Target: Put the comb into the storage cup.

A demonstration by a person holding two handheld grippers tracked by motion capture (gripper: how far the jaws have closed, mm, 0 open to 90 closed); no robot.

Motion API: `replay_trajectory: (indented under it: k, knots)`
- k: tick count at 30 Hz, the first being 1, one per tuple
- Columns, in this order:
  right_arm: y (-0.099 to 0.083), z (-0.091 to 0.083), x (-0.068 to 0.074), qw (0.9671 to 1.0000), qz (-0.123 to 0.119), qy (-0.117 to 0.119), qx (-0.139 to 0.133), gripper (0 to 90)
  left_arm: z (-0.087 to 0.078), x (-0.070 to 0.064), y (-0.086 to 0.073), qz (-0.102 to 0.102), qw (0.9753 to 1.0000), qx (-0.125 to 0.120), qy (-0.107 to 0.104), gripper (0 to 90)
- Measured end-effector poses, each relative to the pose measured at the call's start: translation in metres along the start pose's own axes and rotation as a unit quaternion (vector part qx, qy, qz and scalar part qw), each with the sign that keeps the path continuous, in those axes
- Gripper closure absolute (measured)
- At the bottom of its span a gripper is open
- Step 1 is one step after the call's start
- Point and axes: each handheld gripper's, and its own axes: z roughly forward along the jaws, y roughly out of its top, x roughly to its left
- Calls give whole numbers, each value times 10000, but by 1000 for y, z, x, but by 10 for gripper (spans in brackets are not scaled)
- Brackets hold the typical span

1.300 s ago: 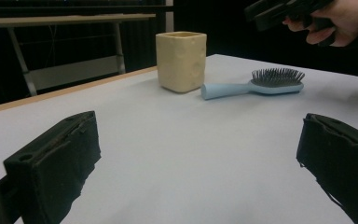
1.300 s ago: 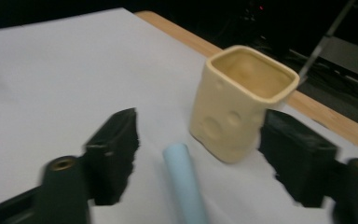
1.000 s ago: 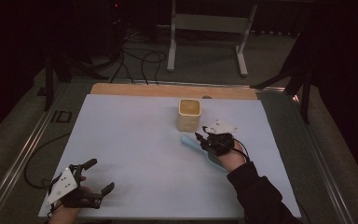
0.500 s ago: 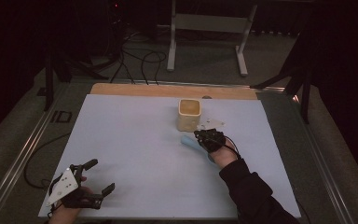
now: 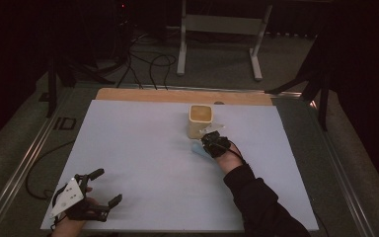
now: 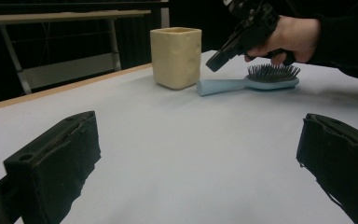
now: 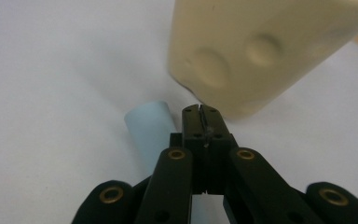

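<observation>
A cream square cup (image 5: 200, 121) (image 6: 176, 57) (image 7: 261, 46) stands at the middle back of the white table (image 5: 143, 148). Just in front of it a light blue hairbrush (image 5: 196, 147) (image 6: 251, 83) lies bristles up, its handle (image 7: 150, 126) pointing toward the cup. My right gripper (image 5: 206, 139) (image 6: 213, 65) (image 7: 200, 112) hovers over the brush with its jaws shut on nothing, tips close to the cup's lower wall. At the front left corner my left gripper (image 5: 106, 187) (image 6: 198, 158) rests wide open, nothing between its jaws.
A wooden strip (image 5: 177, 95) runs along the table's far edge. Behind it on the dark floor are a white metal stand (image 5: 219, 29) and loose cables (image 5: 143, 61). Metal rails (image 5: 24, 163) border the table's left side.
My right gripper has shifted left, toward the cup and over the brush handle, jaws still shut. The left gripper has stayed put.
</observation>
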Motion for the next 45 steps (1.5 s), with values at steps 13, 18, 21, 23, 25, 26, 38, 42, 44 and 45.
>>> replay_trajectory:
  k: [13, 18, 21, 23, 25, 26, 38, 42, 44, 45]
  knots:
    - [3, 21, 3, 9989, 99, -67, 461, 900, 0, 0, 0, 6, 10000, -9, -16, 0]
    - [3, 18, 6, 9988, 153, 77, 462, 900, 0, 0, 0, 15, 10000, -3, -22, 0]
    - [3, 15, 9, 9987, 125, 163, 467, 900, 0, 0, 0, 19, 10000, 0, -19, 0]
    - [3, 15, 11, 9986, 77, 185, 499, 900, 0, 0, 0, 13, 10000, -4, -19, 0]
    - [2, 16, 12, 9983, 101, 228, 526, 900, 0, 0, 0, 32, 10000, 16, -26, 0]
    - [1, 16, 12, 9982, 78, 231, 544, 900, 0, -1, 0, 36, 10000, 17, -22, 0]
    - [-15, 1, 33, 9968, -110, 607, 517, 900, 0, -1, 1, 9, 10000, -10, -15, 0]
    - [-26, -11, 41, 9956, -218, 756, 509, 900, 0, 0, 0, 31, 10000, 24, -8, 0]
    - [-29, -14, 42, 9953, -235, 798, 490, 900, 0, 0, 0, 35, 10000, 24, -16, 0]
    - [-32, -17, 44, 9950, -250, 832, 497, 900, 0, -1, 0, 34, 10000, 24, -14, 0]
